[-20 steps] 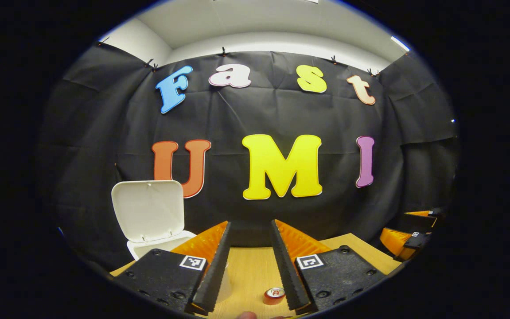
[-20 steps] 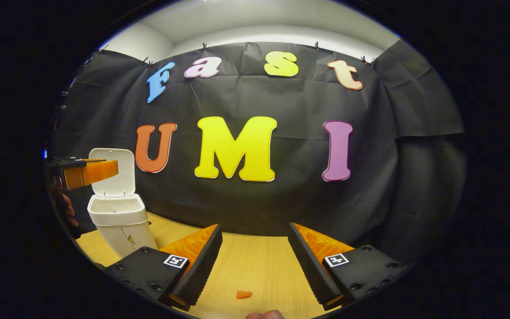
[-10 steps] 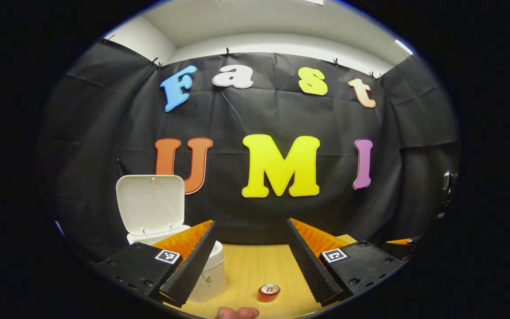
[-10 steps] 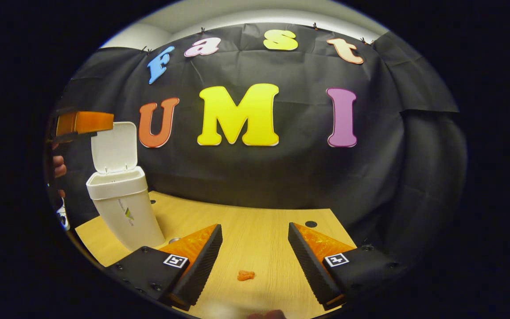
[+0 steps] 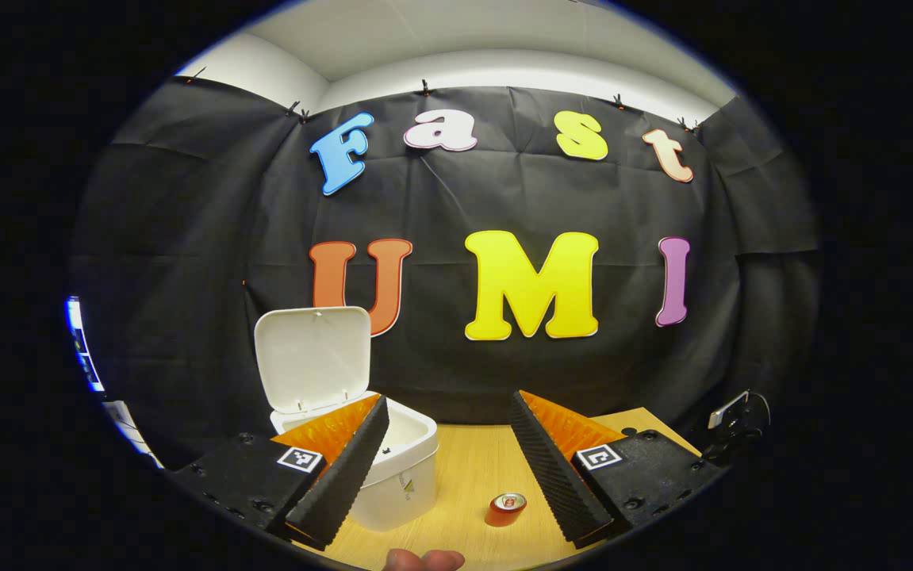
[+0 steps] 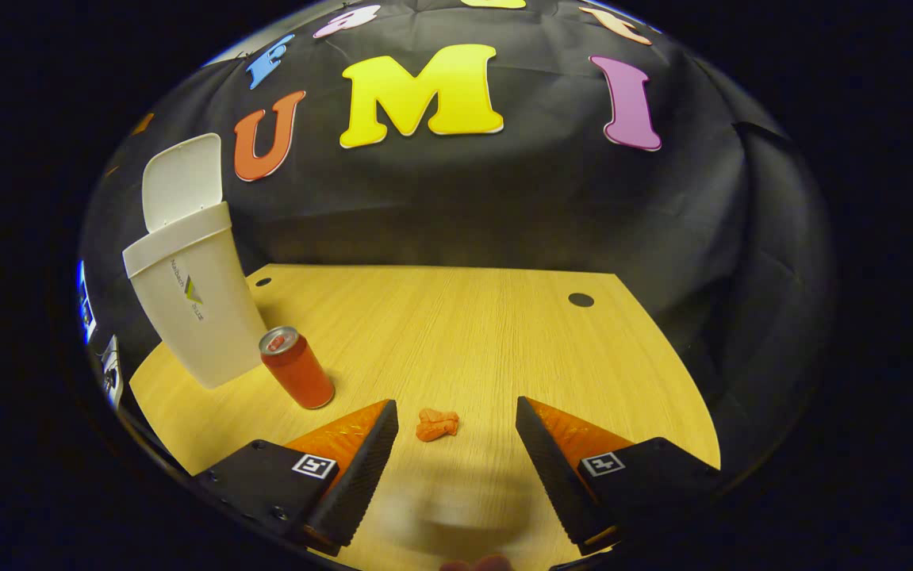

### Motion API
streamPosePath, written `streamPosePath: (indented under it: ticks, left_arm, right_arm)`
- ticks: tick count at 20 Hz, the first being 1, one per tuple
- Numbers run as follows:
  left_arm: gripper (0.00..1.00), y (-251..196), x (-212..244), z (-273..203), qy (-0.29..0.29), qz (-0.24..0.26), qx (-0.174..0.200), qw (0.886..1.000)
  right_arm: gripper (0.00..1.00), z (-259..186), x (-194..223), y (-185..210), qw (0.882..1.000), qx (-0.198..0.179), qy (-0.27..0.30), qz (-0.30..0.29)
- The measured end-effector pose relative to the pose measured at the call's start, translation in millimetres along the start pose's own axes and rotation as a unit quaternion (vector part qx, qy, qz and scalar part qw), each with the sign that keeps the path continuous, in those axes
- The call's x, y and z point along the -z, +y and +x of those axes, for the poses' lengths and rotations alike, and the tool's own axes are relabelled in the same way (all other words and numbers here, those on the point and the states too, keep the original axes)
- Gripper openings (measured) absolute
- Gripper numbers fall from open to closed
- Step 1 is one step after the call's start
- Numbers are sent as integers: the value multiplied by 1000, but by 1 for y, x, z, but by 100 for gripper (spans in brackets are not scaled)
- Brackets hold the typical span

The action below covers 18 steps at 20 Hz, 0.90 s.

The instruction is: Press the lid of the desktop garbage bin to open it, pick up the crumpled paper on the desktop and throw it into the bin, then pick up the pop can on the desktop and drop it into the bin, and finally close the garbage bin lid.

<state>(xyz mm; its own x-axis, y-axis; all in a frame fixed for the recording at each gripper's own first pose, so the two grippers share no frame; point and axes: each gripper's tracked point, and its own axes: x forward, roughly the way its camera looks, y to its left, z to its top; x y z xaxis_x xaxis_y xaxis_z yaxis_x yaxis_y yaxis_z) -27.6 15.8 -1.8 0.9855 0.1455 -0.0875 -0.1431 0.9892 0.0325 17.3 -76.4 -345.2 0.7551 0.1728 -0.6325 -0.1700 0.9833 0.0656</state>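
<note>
Wooden bench [image 6: 464, 333]: bin [image 6: 194, 309] lid [image 6: 182, 178] up, paper [image 6: 436, 424] just ahead between right claw [image 6: 456, 456] fingers, wide; left claw [image 5: 448, 452] wide; next, lower and pinch paper.

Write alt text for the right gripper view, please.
Open tongs hover above a small orange crumpled paper on a wooden desktop. To the left, a red pop can stands upright beside a white garbage bin with its lid raised.

Wooden table [image 6: 504, 333] — bin [image 6: 194, 309], can [image 6: 297, 369], crumpled paper [image 6: 436, 424] on it.
</note>
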Motion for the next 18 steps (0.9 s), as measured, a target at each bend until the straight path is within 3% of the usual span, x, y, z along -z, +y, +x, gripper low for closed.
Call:
streamPosePath:
  ticks: [9, 18]
  left_arm:
    - [100, 14, 8, -18, 31, 11, -24, 999]
    - [100, 44, 13, -22, 43, 14, -61, 997]
  right_arm:
    - [96, 68, 29, 16, 997, -23, 71, -8]
    - [94, 98, 49, 25, 993, -19, 117, -22]
